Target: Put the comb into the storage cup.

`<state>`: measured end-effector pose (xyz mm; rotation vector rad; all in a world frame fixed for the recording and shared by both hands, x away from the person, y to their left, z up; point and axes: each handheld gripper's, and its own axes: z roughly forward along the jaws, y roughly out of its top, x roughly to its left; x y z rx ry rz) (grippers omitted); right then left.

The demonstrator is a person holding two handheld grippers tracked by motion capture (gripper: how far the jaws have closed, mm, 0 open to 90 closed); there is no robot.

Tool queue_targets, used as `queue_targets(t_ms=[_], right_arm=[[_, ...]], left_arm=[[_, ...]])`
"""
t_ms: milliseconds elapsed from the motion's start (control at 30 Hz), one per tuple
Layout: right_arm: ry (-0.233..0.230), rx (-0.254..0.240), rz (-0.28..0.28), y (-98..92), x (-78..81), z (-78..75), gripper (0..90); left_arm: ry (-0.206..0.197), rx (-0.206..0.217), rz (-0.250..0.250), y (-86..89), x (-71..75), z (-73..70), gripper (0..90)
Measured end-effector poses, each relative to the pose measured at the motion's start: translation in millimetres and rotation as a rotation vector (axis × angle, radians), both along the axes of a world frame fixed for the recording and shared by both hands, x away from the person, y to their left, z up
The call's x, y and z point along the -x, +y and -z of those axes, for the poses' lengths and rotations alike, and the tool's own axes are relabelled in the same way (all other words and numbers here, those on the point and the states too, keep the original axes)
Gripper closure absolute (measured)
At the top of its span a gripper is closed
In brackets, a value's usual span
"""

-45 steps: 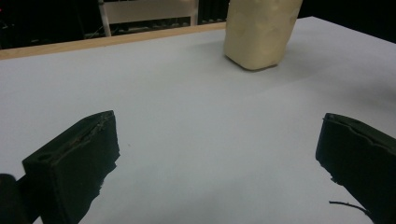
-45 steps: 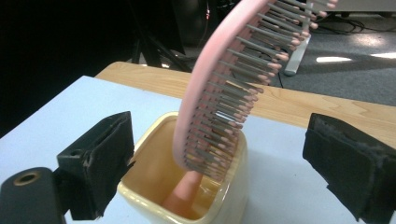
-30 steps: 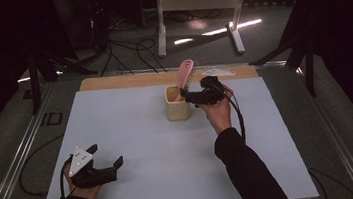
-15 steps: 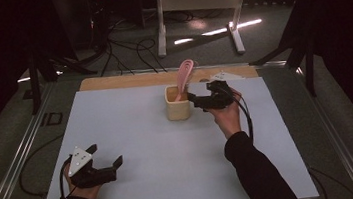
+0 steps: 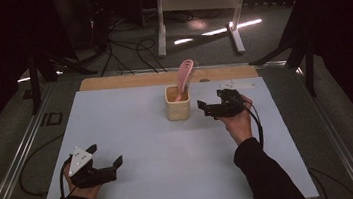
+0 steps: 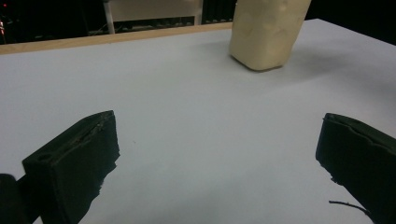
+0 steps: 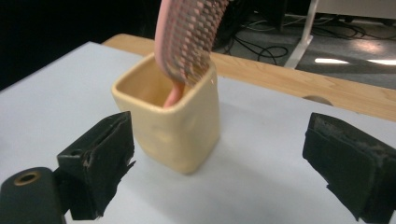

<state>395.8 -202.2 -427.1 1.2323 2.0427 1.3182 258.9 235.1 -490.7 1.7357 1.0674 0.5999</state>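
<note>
Right gripper view: right gripper (image 7: 224,158) released, its two black jaws standing wide apart with nothing between the pads; cup (image 7: 170,119) just ahead of them, nearer the left jaw.
Right gripper, high view: right gripper (image 5: 209,109) just right of the cup (image 5: 178,102), apart from it, held in a hand with a dark sleeve.
Left gripper: left gripper (image 6: 219,168) released, jaws wide apart over bare mat; in the high view left gripper (image 5: 105,165) is well apart from the cup, toward the near left, with a grey three-cornered plate on top.
Cup: pale cream, squarish with rounded corners, thick rim, glossy and slightly dimpled walls like glazed ceramic; upright on the mat (image 5: 133,134); seen at the far edge of the left gripper view as cup (image 6: 268,32).
Spatula: pink spatula (image 7: 189,35) stands in the cup, handle down inside, head leaning out over the rim on the side away from the person; head perforated with a grid of small holes; smooth, looks like silicone or plastic. High view: spatula (image 5: 185,76).
Mat: plain pale grey-white sheet, matte.
Table: light wood strip (image 5: 122,81) showing beyond the cup.
Jaw pads: black, foam-like, edges worn and ragged.
Writing: none readable.
</note>
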Motion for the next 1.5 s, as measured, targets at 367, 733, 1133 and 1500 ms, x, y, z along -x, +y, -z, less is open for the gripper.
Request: queue_targets(t_ms=[367,733,1133,1500], right_arm=[[-0.038,0.055,-0.002,-5.0,20.1,4.5,8.7],[-0.002,0.039,0.033,-18.4,38.1,13.3,8.6],[-0.070,0.115,0.021,-25.2,71.6,19.9,8.6],[-0.121,0.090,0.036,-47.2,106.4,35.4,8.7]], left_arm=[[-0.004,0.008,-0.009,2.0,-0.1,-1.1,0.1],[-0.003,0.009,-0.015,3.7,-0.8,-1.1,0.1],[-0.018,0.024,-0.047,13.6,-0.4,-4.4,0.1],[-0.040,0.026,-0.074,21.4,1.9,-7.9,0.1]])
